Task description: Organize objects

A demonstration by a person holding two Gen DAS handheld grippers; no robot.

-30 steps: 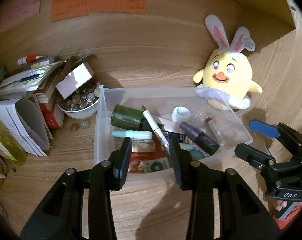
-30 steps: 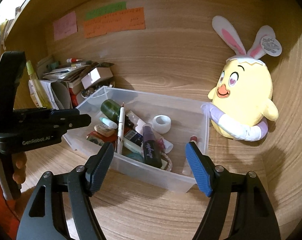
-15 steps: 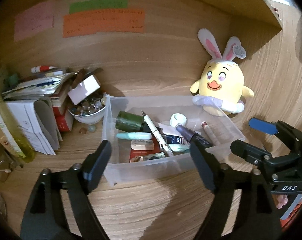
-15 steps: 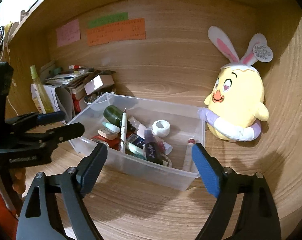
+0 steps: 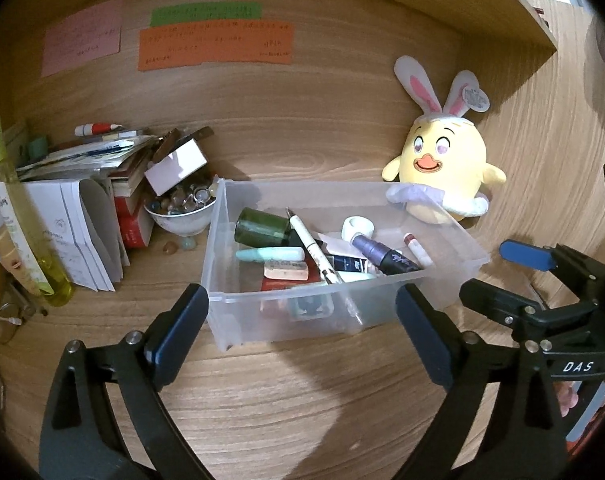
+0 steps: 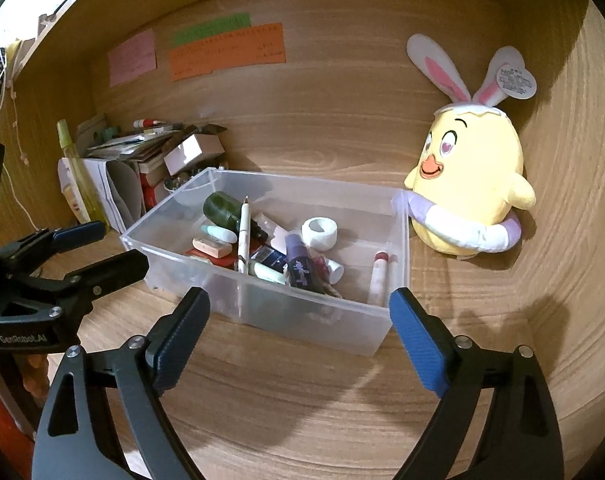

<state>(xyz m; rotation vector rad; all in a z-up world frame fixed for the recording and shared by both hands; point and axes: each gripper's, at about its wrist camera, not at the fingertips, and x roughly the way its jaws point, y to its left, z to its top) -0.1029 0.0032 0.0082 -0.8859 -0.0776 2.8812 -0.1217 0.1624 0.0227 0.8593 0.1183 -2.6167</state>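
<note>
A clear plastic bin (image 5: 262,320) (image 6: 302,320) stands on the wooden desk. It holds a dark green bottle (image 5: 262,232), a white pen (image 5: 310,248), a tape roll (image 5: 356,228), a purple tube (image 5: 382,256), a mint tube (image 5: 270,255) and other small items. My left gripper (image 5: 298,308) hovers just short of the bin's front wall. Its jaws are opening, with nothing between the pads. My right gripper (image 6: 298,304) hangs before the bin's near right corner, its jaws also opening and empty. Each gripper shows in the other's view: the right gripper (image 5: 522,280), the left gripper (image 6: 82,256).
A yellow plush chick with rabbit ears (image 5: 442,168) leans against the bin's far right corner. Left of the bin are a bowl of stones (image 5: 182,208), stacked papers and books (image 5: 82,200) and a yellow-green spray bottle (image 5: 22,220). Sticky notes (image 5: 214,44) hang on the back wall.
The left gripper's jaws went from narrow to wide and it drew back from over the bin's contents. The right gripper's jaws also spread wider, roughly in place.
</note>
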